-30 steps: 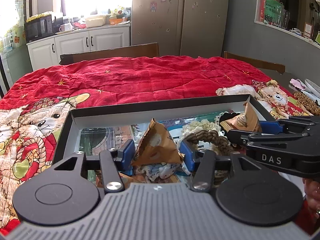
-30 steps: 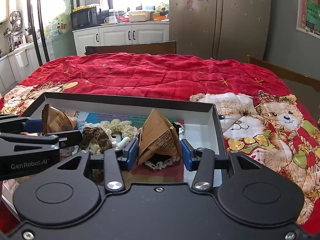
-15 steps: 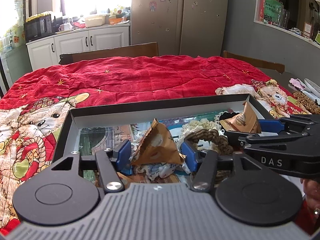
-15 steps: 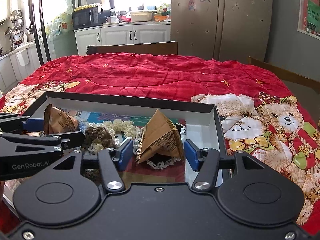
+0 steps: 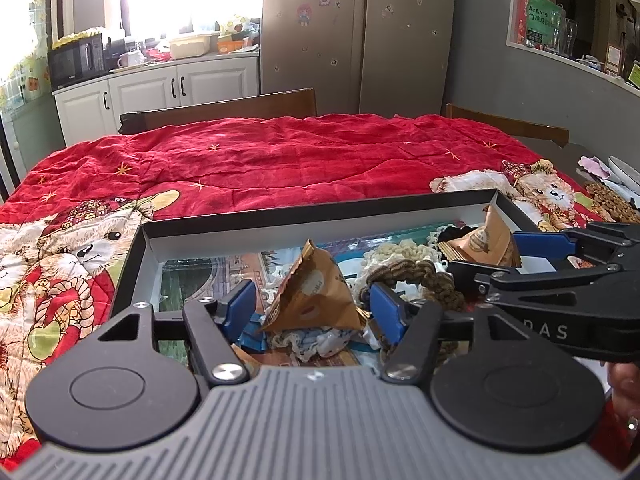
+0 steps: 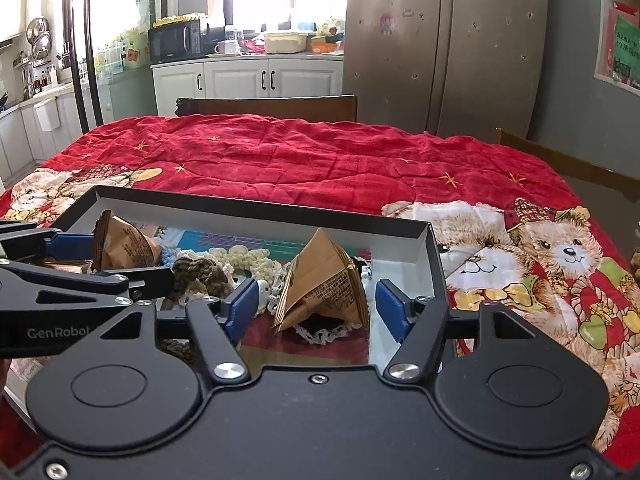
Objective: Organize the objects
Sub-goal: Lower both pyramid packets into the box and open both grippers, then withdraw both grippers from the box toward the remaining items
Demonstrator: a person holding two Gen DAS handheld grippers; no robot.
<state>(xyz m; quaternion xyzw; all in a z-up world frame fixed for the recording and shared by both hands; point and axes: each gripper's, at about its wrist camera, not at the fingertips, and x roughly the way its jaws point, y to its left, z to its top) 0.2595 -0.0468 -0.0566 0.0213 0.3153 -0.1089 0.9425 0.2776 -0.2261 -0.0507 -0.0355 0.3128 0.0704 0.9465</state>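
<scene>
Release into the tray (image 6: 434, 256): both hand-held grippers, left (image 5: 312, 308) and right (image 6: 316, 304), have just been spreading, pads clear of each packet (image 5: 316, 300) (image 6: 324, 284). Best withdraw straight back so neither packet tips

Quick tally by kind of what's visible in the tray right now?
Brown triangular snack packets: 2
Brown braided scrunchie: 1
Cream crocheted scrunchie: 1
Dark piece with white lace edging: 1
Total: 5 that I can tell apart; more items are partly hidden under the packets.
</scene>
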